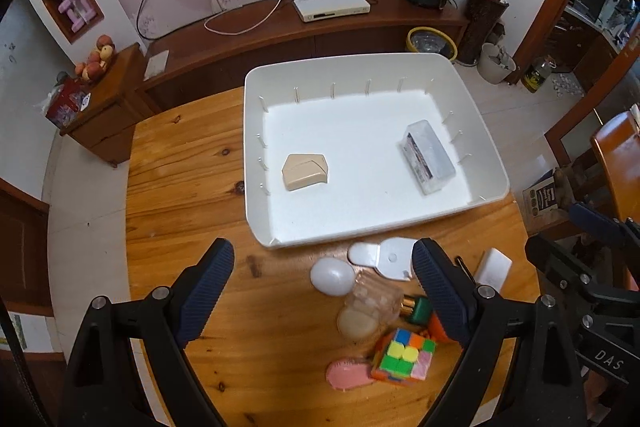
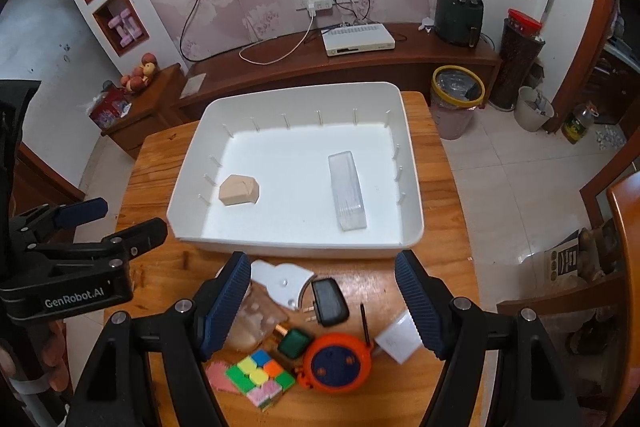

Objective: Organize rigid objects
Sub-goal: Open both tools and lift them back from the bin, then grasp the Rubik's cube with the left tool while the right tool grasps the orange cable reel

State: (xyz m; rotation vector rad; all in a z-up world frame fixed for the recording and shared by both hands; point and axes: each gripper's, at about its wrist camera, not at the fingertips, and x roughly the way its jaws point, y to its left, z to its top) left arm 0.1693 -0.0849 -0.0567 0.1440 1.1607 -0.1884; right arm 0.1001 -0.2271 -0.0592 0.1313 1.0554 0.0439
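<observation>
A white tray [image 1: 476, 131] sits on a wooden table [image 1: 180, 195], filling the middle of both views. Inside it, a tan block [image 1: 304, 171] lies toward the left side and a clear plastic box [image 1: 430, 155] toward the right, well apart from each other.

Below the tray, in the lower middle of the frames, loose things crowd the tabletop: a white egg [image 1: 331, 277], a white scraper [image 2: 282, 283], a clear bottle [image 1: 370, 305], a colour cube [image 2: 260, 379], a pink comb [image 1: 347, 375], a black plug [image 2: 329, 301], an orange round case [image 2: 335, 363], a green cap [image 2: 295, 343], a thin pen [image 2: 364, 323] and a white card [image 2: 398, 341].

The left gripper [image 1: 324, 287] hangs above this clutter with its jaws spread wide and nothing between them. The right gripper [image 2: 322, 301] hangs likewise, jaws apart and holding nothing.
</observation>
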